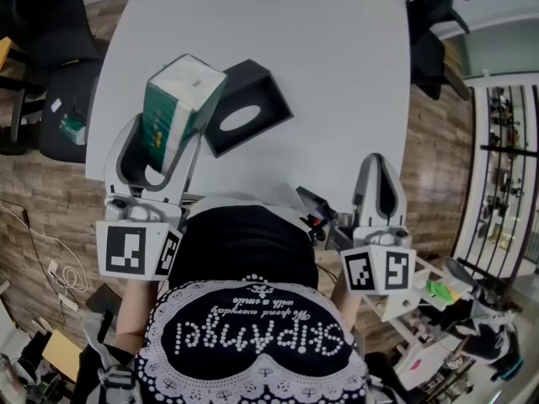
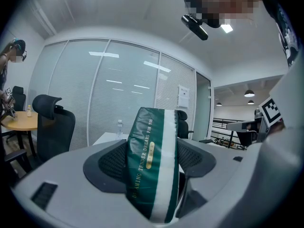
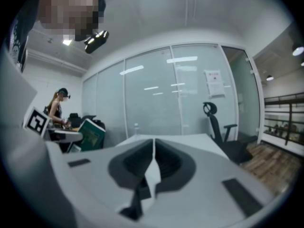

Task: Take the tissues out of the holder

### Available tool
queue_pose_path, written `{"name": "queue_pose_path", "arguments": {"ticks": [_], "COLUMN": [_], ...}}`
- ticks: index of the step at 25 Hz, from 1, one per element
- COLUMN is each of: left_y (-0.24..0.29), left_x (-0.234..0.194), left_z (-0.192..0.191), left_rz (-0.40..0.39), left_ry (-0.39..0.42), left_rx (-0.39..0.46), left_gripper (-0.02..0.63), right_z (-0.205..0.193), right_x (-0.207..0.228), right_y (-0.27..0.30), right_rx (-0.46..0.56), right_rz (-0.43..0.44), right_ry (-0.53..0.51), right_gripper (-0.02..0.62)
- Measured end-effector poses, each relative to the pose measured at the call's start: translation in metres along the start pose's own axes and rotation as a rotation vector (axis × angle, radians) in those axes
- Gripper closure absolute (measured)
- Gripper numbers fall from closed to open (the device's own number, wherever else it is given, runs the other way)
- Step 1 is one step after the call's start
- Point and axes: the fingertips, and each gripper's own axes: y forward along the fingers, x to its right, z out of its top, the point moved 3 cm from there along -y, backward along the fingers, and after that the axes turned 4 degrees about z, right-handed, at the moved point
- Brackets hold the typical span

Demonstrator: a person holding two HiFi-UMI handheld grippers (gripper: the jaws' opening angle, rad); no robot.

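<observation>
A green and white tissue pack (image 1: pixel 179 106) is raised above the near left part of the white table (image 1: pixel 337 74), and my left gripper (image 1: pixel 165 146) is shut on it. In the left gripper view the pack (image 2: pixel 153 167) stands upright, pinched between both dark pads. The black tissue holder (image 1: pixel 245 108) lies on the table just right of the pack, its oval slot facing up. My right gripper (image 1: pixel 376 178) hovers at the table's near right edge, jaws pressed together with nothing between them (image 3: pixel 153 148). The lifted pack (image 3: pixel 91 134) shows far left in the right gripper view.
Black office chairs stand left of the table (image 1: pixel 50 57) and at its far right corner (image 1: pixel 429 32). Cables (image 1: pixel 50 259) lie on the wooden floor at left. Clutter fills a desk (image 1: pixel 455 310) at lower right. A water bottle (image 2: pixel 119 129) stands far across the table.
</observation>
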Motion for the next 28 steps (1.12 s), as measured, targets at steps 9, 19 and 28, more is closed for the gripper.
{"name": "queue_pose_path", "arguments": {"ticks": [9, 19, 28], "left_y": [0.0000, 0.0011, 0.0013], "left_x": [0.0001, 0.0000, 0.0014], "left_z": [0.0007, -0.0007, 0.0015], "left_rz": [-0.001, -0.006, -0.008], "left_ry": [0.001, 0.001, 0.003], "left_rx": [0.002, -0.008, -0.009], "left_gripper": [0.256, 0.256, 0.256], "right_z": [-0.0012, -0.0022, -0.0012], "right_x": [-0.0001, 0.0004, 0.0011], "right_y": [0.0010, 0.0025, 0.0025], "right_rx": [-0.004, -0.015, -0.025], "right_rz": [0.004, 0.004, -0.001], "right_ry": [0.008, 0.006, -0.006], "right_gripper": [0.560, 0.560, 0.560]}}
